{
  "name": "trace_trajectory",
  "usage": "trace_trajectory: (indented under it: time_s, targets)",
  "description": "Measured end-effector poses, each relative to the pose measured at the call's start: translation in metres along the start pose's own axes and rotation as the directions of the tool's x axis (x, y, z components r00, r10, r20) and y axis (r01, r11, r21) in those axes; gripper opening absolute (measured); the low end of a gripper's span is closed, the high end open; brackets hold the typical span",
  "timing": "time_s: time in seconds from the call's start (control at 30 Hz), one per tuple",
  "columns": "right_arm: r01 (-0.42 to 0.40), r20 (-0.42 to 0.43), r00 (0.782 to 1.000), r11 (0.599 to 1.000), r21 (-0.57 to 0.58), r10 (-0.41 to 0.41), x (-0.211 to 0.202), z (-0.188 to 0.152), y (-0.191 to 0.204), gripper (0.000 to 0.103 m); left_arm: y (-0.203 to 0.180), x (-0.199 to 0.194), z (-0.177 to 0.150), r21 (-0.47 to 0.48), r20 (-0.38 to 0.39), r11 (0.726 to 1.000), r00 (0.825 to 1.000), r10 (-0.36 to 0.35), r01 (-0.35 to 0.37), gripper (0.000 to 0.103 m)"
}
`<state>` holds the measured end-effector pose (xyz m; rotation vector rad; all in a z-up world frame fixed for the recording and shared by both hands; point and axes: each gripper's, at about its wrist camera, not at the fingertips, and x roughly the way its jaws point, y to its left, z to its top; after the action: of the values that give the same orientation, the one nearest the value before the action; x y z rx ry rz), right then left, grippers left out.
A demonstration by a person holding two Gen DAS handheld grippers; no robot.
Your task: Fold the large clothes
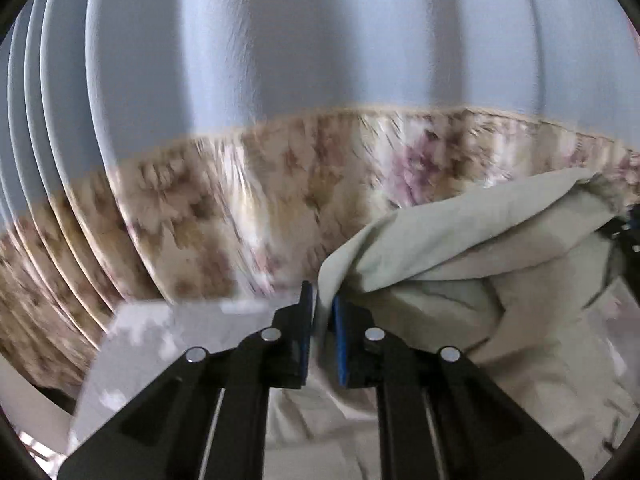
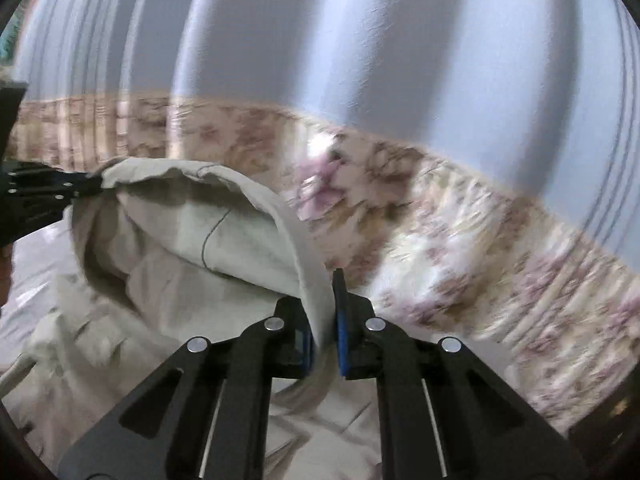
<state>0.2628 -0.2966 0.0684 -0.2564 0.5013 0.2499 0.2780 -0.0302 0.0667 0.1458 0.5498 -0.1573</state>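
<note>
A large pale beige garment (image 1: 460, 240) hangs bunched between my two grippers above a bed. My left gripper (image 1: 322, 308) is shut on one edge of it; the cloth runs up and to the right from the jaws. My right gripper (image 2: 326, 304) is shut on another edge of the garment (image 2: 192, 240), which arcs up and left. The left gripper also shows in the right wrist view (image 2: 44, 192) at the far left, holding the other end. The right gripper shows dark at the right edge of the left wrist view (image 1: 624, 236). Both views are motion-blurred.
A floral beige and pink bedspread (image 1: 240, 208) covers the bed below and behind the garment, also in the right wrist view (image 2: 460, 248). A pale blue wall (image 1: 320, 40) rises behind it. A light grey flat item (image 1: 160, 344) lies at lower left.
</note>
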Motion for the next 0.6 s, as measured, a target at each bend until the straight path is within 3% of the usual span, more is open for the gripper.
trace_trajectory:
  time_s: [0.1,0.17,0.23,0.3,0.33,0.37,0.47,0.5,0.57,0.6]
  targets:
    - [-0.11,-0.034,0.993,0.994,-0.026,0.109,-0.014,-0.049,0.007,0.014,0.006,-0.015,-0.056,0.012,-0.049,0.996,0.995,-0.083,0.084,0.013]
    - [-0.137,-0.077,0.988,0.989,-0.055,0.132,-0.021,-0.074,0.018,0.021,0.002,-0.02,-0.09,0.035,-0.109,0.993,0.988,-0.11,0.115,0.013]
    - [-0.184,-0.107,0.978,0.981,-0.056,0.178,-0.036,-0.101,0.027,0.035,0.002,-0.031,-0.123,0.017,-0.16,0.987,0.975,-0.155,0.16,0.013]
    - [-0.239,-0.14,0.963,0.969,-0.06,0.229,-0.053,-0.119,0.034,0.073,0.002,-0.041,-0.146,0.015,-0.216,0.979,0.956,-0.197,0.205,0.013]
    - [-0.256,-0.151,0.958,0.964,-0.072,0.244,-0.068,-0.13,0.036,0.079,0.004,-0.052,-0.157,0.0,-0.238,0.971,0.943,-0.233,0.24,0.013]
    - [-0.28,-0.158,0.951,0.957,-0.077,0.266,-0.078,-0.136,0.036,0.08,0.006,-0.066,-0.166,0.001,-0.252,0.961,0.93,-0.268,0.278,0.014]
    - [-0.329,-0.139,0.937,0.943,-0.042,0.32,-0.116,-0.146,0.024,0.08,0.011,-0.093,-0.161,0.018,-0.241,0.959,0.932,-0.271,0.283,0.014]
    - [-0.334,-0.125,0.935,0.943,-0.003,0.331,-0.122,-0.144,0.016,0.083,0.013,-0.099,-0.153,0.006,-0.226,0.959,0.935,-0.275,0.283,0.018]
    - [-0.312,-0.06,0.946,0.945,0.1,0.319,-0.129,-0.126,-0.007,0.088,0.016,-0.106,-0.126,-0.02,-0.169,0.966,0.952,-0.257,0.257,0.05]
    - [-0.293,-0.048,0.953,0.949,0.119,0.3,-0.128,-0.12,-0.01,0.089,0.016,-0.107,-0.119,-0.024,-0.152,0.972,0.96,-0.236,0.235,0.074]
